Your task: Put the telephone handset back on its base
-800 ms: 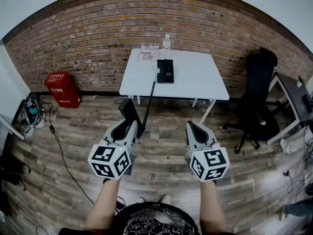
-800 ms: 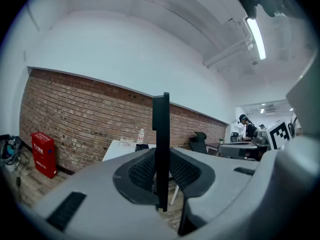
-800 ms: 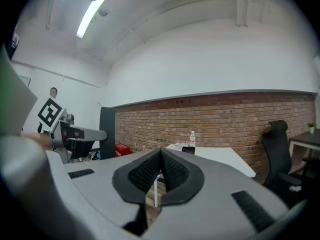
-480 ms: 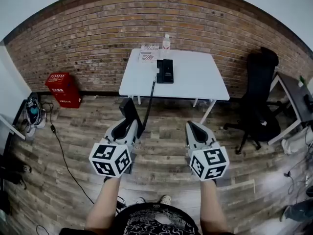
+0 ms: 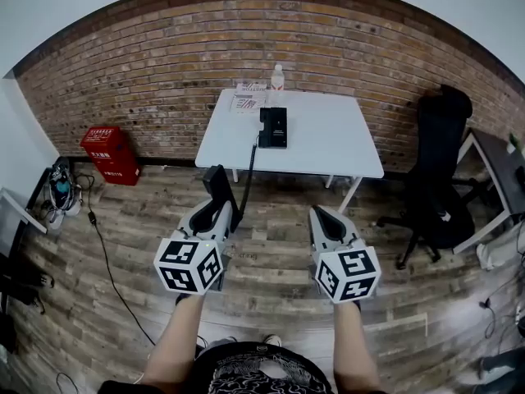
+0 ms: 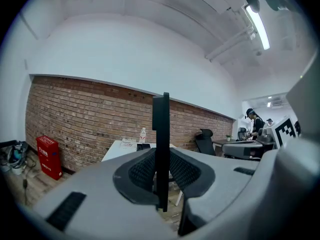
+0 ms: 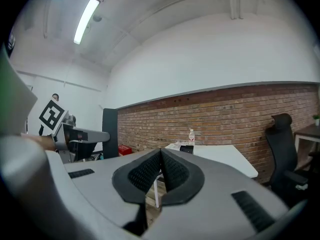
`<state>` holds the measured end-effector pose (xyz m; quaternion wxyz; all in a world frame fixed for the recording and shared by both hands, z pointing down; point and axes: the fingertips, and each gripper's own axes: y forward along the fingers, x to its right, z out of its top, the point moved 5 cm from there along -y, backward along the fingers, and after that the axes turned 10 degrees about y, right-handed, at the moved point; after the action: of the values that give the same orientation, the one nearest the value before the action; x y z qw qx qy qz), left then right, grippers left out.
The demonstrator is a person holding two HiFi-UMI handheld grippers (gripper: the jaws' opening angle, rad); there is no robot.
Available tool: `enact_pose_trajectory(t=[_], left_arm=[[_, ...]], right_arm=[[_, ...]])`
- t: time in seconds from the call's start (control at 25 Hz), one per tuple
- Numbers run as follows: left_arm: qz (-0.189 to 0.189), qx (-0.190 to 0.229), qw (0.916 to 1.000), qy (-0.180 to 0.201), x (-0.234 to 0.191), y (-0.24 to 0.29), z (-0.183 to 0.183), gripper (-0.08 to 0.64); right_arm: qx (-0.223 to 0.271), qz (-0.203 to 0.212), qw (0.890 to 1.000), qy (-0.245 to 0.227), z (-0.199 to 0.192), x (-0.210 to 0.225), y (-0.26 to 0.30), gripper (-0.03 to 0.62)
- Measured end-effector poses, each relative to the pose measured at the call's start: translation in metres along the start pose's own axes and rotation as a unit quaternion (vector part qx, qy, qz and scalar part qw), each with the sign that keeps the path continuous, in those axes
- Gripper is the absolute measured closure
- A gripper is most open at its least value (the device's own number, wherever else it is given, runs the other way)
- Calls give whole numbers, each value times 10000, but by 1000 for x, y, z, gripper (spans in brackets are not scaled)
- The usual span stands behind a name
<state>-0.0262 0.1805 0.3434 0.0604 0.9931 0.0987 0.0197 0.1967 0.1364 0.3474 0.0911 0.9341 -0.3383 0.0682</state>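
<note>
A black telephone handset (image 5: 219, 187) stands upright between the jaws of my left gripper (image 5: 217, 209), which is shut on it. In the left gripper view the handset (image 6: 161, 144) shows as a thin dark slab clamped between the pads. Its cord (image 5: 248, 167) runs up to the black base (image 5: 274, 127) on the white table (image 5: 328, 134), well ahead of both grippers. My right gripper (image 5: 318, 214) is level with the left one over the wooden floor, jaws shut with nothing between them (image 7: 160, 170).
A water bottle (image 5: 277, 76) and papers (image 5: 247, 97) lie at the table's far edge against the brick wall. A red crate (image 5: 109, 152) stands on the left and a black office chair (image 5: 439, 179) on the right. A cable (image 5: 102, 253) trails over the floor at left.
The head view has shifted a little, so the table and base sit slightly lower and nearer. Both grippers keep the same pose, with the handset still in the left one.
</note>
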Motion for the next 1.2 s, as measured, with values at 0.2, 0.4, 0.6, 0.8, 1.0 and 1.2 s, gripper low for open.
enact_pose_trajectory(t=[0.2, 0.4, 0.6, 0.8, 1.0, 1.2], left_arm=[[194, -53, 9998, 12, 11, 14, -2, 482], [290, -134, 9995, 8, 7, 28, -2, 482], [296, -149, 9994, -34, -9, 50, -4, 482], [209, -159, 9996, -97, -33, 85, -11, 482], [49, -192, 9996, -197, -71, 130, -14, 482], [-148, -238, 9992, -268, -115, 175, -10, 482]], right_arm=[[-2, 54, 10000, 59, 2, 27, 3, 591], [-23, 96, 9999, 117, 4, 42, 15, 591], [-51, 82, 9998, 155, 5, 50, 39, 591], [-127, 26, 9998, 117, 2, 60, 76, 591], [-243, -181, 9995, 112, 4, 70, 125, 591], [-292, -349, 9989, 85, 17, 70, 179, 591]])
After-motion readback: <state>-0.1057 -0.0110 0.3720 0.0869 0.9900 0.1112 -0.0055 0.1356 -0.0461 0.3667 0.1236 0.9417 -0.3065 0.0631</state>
